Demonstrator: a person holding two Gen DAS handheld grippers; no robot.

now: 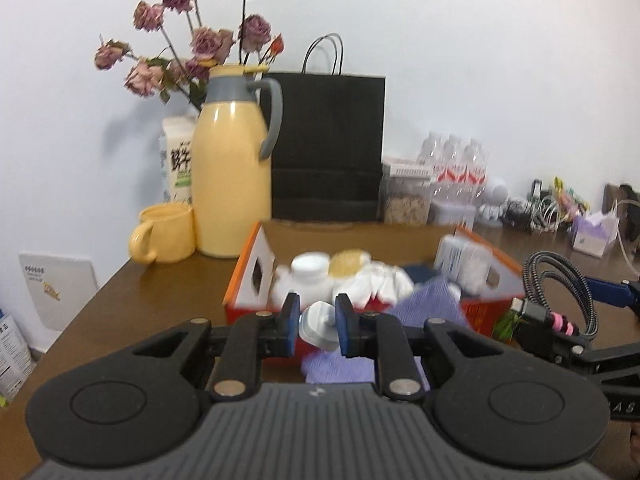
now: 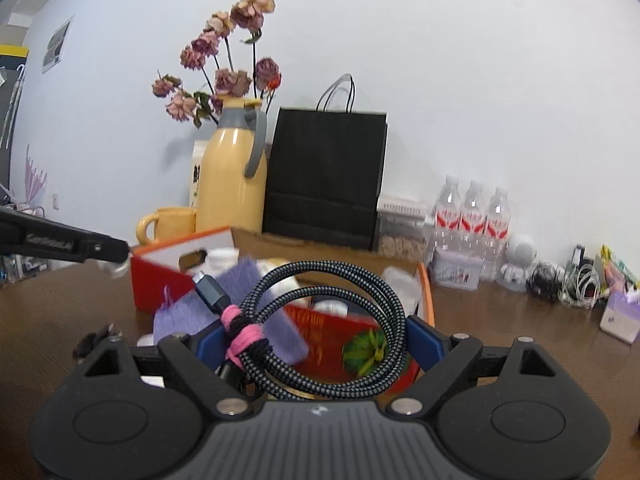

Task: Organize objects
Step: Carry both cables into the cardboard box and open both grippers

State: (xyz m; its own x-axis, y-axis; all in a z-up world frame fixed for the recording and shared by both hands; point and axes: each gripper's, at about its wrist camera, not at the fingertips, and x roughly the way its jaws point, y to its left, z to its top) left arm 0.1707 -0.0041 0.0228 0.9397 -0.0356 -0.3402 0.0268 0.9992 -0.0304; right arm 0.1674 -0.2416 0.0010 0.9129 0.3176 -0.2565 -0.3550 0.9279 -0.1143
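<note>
A red and orange box [image 1: 245, 280] stands on the brown table, filled with white bottles [image 1: 310, 268], a purple cloth [image 1: 430, 300] and other small items. My left gripper [image 1: 318, 322] is shut on a small white charger-like plug [image 1: 318, 326] just in front of the box's near wall. My right gripper [image 2: 320, 344] is shut on a coiled braided cable [image 2: 320, 320] tied with a pink band, held before the box [image 2: 160, 280]. The cable also shows at the right of the left wrist view [image 1: 560, 300]. The left gripper's arm [image 2: 60, 242] shows left of the box.
A yellow thermos jug [image 1: 232, 184], a yellow mug [image 1: 164, 232], dried roses and a milk carton stand at the back left. A black paper bag [image 1: 328, 144] leans on the wall. Water bottles [image 2: 472, 224], a food container, a small white robot figure and tangled cables line the back right.
</note>
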